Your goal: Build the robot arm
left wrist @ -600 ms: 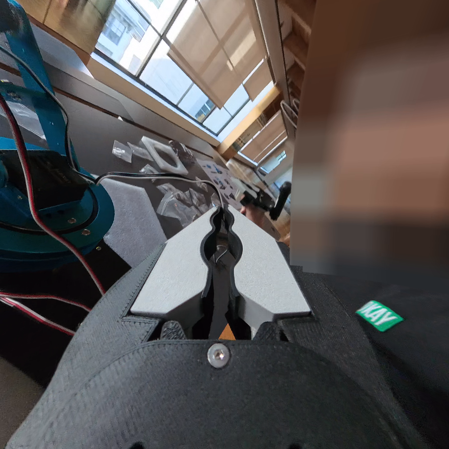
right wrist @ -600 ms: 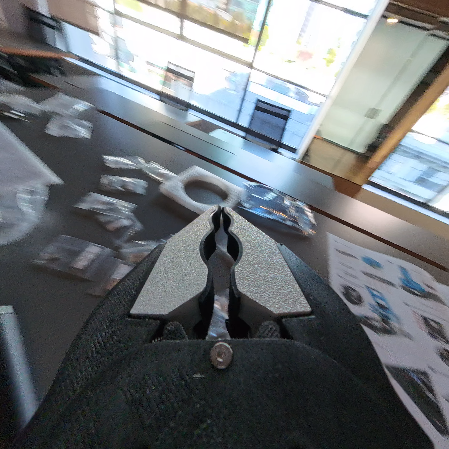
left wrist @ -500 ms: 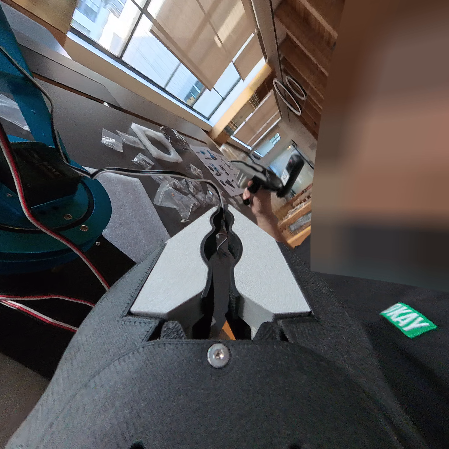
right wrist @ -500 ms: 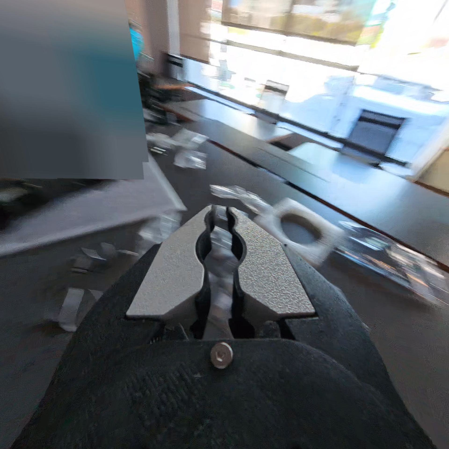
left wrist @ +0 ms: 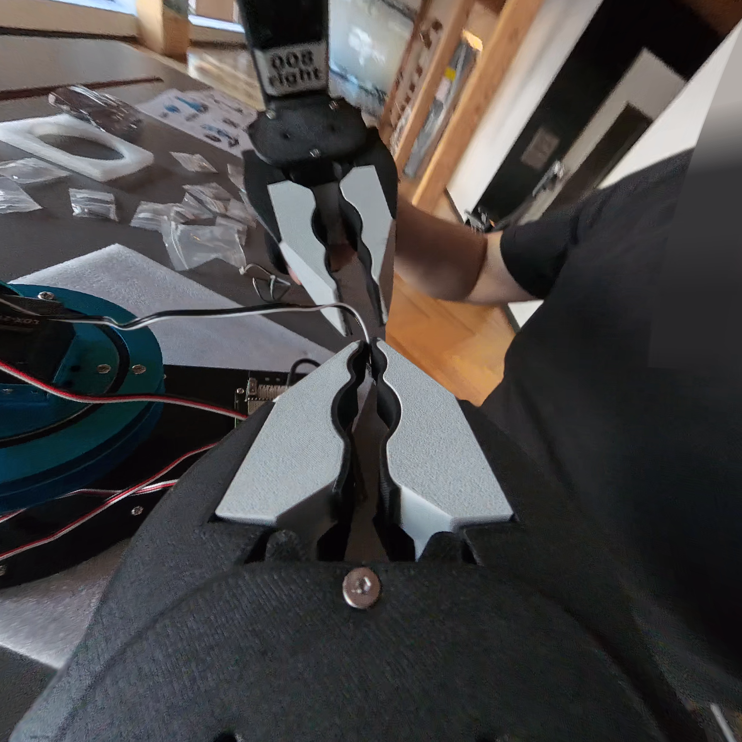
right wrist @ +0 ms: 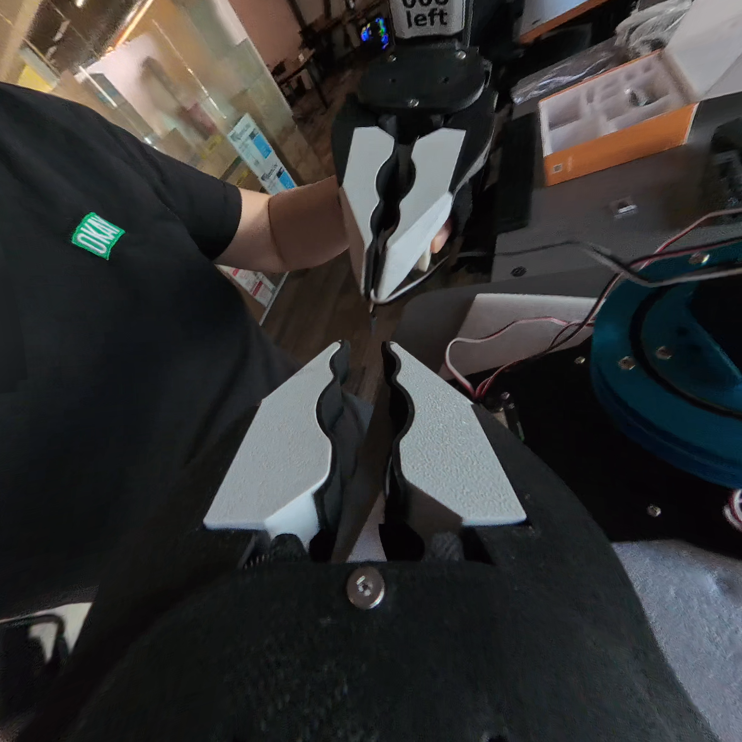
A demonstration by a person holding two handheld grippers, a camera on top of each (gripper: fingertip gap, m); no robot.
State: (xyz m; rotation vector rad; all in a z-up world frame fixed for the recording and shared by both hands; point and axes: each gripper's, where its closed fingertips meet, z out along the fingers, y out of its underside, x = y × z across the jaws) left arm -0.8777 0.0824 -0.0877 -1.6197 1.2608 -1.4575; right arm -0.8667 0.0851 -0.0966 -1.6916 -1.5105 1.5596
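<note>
My left gripper (left wrist: 369, 346) is shut on the end of a thin black-and-white cable (left wrist: 241, 313). The cable runs left to a blue round base (left wrist: 80, 381) on a black board. My right gripper (right wrist: 364, 346) is open and empty, its jaws a small gap apart. It points straight at the left gripper (right wrist: 371, 297), tip to tip and a short way off. In the left wrist view the right gripper (left wrist: 363, 326) hangs just above the held cable end. The cable (right wrist: 405, 291) and the blue base (right wrist: 662, 381) also show in the right wrist view.
Red, white and black wires (left wrist: 120, 397) loop over the base. Several small plastic bags (left wrist: 200, 241), a white foam frame (left wrist: 108, 160) and a printed sheet (left wrist: 192, 108) lie on the dark table. An orange box (right wrist: 618, 148) stands behind. A person in a black shirt (right wrist: 100, 321) is close. The grippers are tip to tip, or close to it.
The right gripper has swung round from the table to face the left gripper and has opened. The left gripper has turned toward it, still holding the cable.
</note>
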